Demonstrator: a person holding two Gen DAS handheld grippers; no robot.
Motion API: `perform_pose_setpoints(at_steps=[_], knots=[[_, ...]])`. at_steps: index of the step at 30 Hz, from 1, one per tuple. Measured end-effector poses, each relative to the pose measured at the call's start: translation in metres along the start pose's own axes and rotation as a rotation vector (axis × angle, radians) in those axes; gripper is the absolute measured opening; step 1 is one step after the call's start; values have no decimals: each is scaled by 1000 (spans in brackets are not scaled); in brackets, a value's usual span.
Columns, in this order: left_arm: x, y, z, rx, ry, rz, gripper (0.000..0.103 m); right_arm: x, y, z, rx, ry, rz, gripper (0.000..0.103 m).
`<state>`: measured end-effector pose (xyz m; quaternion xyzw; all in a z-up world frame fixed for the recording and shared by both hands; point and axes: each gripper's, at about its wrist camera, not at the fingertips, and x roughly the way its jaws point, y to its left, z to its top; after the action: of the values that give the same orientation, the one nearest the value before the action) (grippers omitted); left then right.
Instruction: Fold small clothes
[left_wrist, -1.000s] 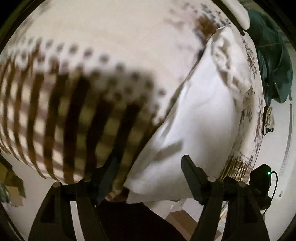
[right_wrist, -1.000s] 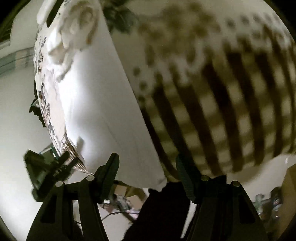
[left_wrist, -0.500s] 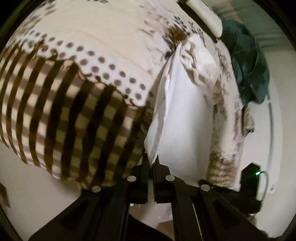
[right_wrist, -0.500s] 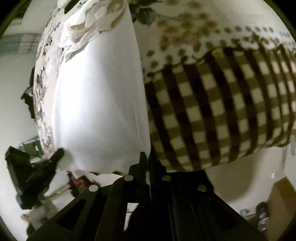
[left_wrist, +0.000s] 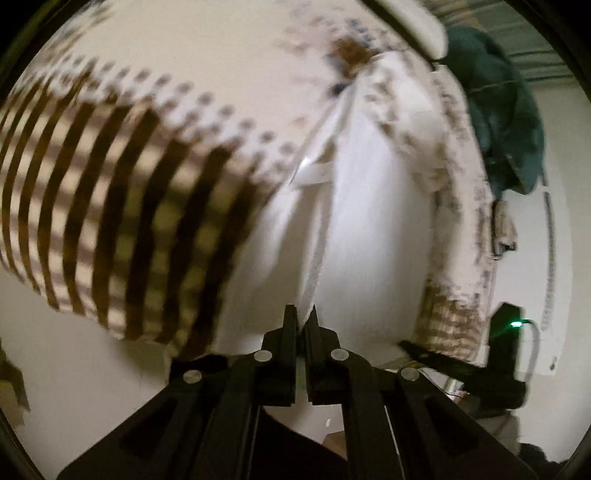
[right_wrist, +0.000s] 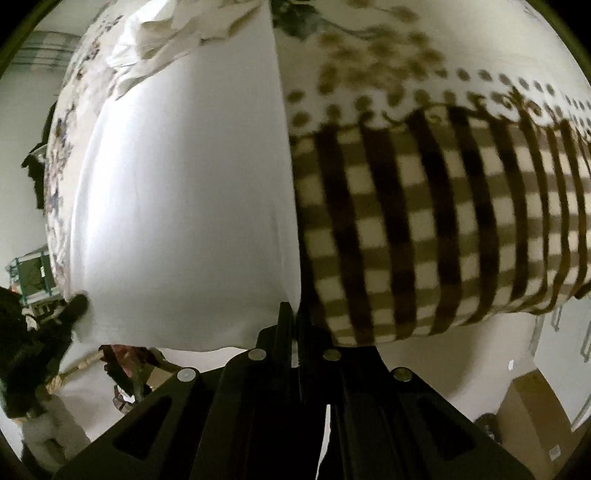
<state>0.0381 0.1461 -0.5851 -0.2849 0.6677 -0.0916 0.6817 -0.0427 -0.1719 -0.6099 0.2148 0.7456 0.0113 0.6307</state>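
Observation:
A white garment (left_wrist: 369, 221) lies spread on a table covered by a cream cloth with brown checks (left_wrist: 110, 206). My left gripper (left_wrist: 303, 314) is shut on the garment's near left corner, and the cloth rises from the fingers in a fold. In the right wrist view the same white garment (right_wrist: 184, 203) fills the left half. My right gripper (right_wrist: 293, 310) is shut on its near right corner at the table's front edge. The garment's far end (right_wrist: 173, 48) is crumpled. The other gripper (right_wrist: 48, 325) shows dark at the garment's left corner.
The checked tablecloth (right_wrist: 424, 229) hangs over the table's front edge. A dark green cloth heap (left_wrist: 506, 122) lies beyond the table's far right end. A black device with a green light (left_wrist: 509, 332) stands to the right. Cardboard boxes (right_wrist: 532, 402) sit on the floor.
Both grippers were open around the garment's near edge a second ago. They closed on its two near corners, and the left one has lifted its corner toward the garment's middle.

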Motion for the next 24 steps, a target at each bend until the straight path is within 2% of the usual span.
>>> perform_pose_setpoints(at_steps=[2, 5, 7, 9, 10, 11, 12, 13, 14, 16, 18, 21, 24], knots=[[8, 14, -3, -38, 19, 12, 1, 1, -1, 0, -3, 11, -10, 2], [19, 21, -3, -34, 35, 30, 2, 7, -1, 0, -9, 19, -22, 2], [27, 23, -1, -39, 67, 8, 3, 18, 1, 3, -7, 42, -14, 2], [25, 21, 2, -41, 100, -23, 6, 23, -4, 8, 25, 70, 22, 4], [21, 20, 2, -31, 95, -23, 14, 25, -8, 11, 42, 89, 52, 7], [13, 21, 1, -25, 80, -33, 29, 26, -15, 12, 73, 107, 101, 21], [9, 24, 2, -35, 63, -52, 38, 26, -21, 13, 94, 112, 132, 34], [5, 34, 3, -67, 44, -67, 54, 26, -28, 14, 126, 114, 183, 55], [5, 44, 5, -111, 35, -87, 58, 28, -35, 14, 151, 117, 225, 58], [12, 59, 10, -184, 42, -146, 58, 35, -42, 16, 170, 132, 252, 58], [26, 63, 15, -209, 75, -196, 58, 44, -48, 17, 185, 145, 282, 58], [49, 55, 17, -192, 149, -167, 58, 57, -48, 18, 200, 167, 331, 58], [56, 42, 15, -154, 169, -140, 58, 68, -43, 19, 205, 189, 337, 58]])
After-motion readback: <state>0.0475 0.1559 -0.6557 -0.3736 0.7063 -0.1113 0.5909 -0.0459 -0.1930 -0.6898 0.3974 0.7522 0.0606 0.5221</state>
